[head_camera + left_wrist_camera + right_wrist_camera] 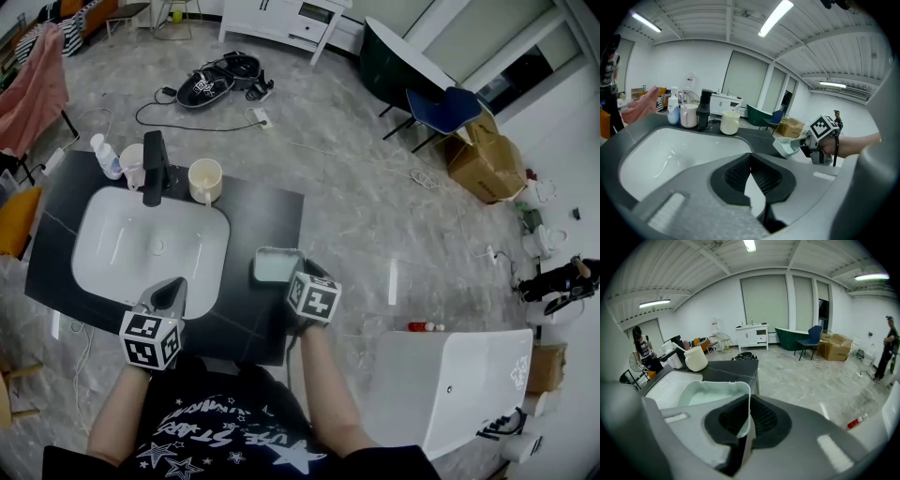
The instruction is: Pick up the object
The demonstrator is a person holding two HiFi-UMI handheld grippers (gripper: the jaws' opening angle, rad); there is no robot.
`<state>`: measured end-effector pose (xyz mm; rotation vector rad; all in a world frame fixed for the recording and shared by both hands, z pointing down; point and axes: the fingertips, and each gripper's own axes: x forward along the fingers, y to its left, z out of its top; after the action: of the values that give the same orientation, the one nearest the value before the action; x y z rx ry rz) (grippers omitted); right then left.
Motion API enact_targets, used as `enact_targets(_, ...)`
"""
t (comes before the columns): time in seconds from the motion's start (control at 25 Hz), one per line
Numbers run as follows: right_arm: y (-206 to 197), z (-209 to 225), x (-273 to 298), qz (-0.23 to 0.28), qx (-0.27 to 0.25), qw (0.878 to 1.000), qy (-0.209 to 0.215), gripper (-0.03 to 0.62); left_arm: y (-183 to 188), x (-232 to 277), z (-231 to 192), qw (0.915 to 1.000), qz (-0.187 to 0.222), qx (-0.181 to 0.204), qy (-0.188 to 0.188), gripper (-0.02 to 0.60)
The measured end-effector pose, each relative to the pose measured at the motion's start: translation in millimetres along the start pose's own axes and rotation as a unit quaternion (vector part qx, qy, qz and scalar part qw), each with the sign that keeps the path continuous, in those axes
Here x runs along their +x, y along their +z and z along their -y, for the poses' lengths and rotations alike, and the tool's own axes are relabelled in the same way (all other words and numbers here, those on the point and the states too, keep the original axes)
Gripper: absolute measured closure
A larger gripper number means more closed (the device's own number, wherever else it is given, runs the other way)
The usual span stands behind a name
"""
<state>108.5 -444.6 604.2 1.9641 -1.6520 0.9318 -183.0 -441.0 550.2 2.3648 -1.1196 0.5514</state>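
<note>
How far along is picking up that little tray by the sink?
Done: the right gripper has its jaws shut on the rim of the tray. In hand: that grip, with the tray seemingly resting on the counter. Left: lifting it. The left gripper hangs empty over the sink.

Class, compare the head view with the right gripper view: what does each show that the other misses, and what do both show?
Only the head view: the left tongs over the sink's near edge, and the wearer's black starred shirt. Only the right gripper view: the jaws of the right tongs shut on the near wall of the pale green tray, and a person standing at far right. Both: the tray, the sink, the cream mug and the blue chair.
</note>
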Motion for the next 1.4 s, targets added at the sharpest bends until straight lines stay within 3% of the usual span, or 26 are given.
enact_targets(0.36, 38.2, -14.2, -15.0, 0.031, -0.037, 0.997, 0.063, 0.583, 17.7, -25.2, 13.9, 0.9972, 0.048, -0.012, 0.056, 0.574)
enact_targets(0.64, 49.1, -38.5, -28.0, 0.043, -0.093, 0.985, 0.142, 0.583, -6.0, -64.0, 37.8, 0.9863, 0.081, -0.054, 0.133, 0.574)
enact_targets(1.0, 38.7, -83.4, -40.4, 0.040, -0.147, 0.963, 0.222, 0.583, -55.6, -110.3, 54.2, 0.9677, 0.082, -0.107, 0.213, 0.574)
enact_targets(1.4, -12.4, -129.4, -74.2, 0.027, -0.201, 0.944, 0.260, 0.583, -105.9, -174.1, 73.2, 0.9493, 0.095, -0.154, 0.258, 0.574)
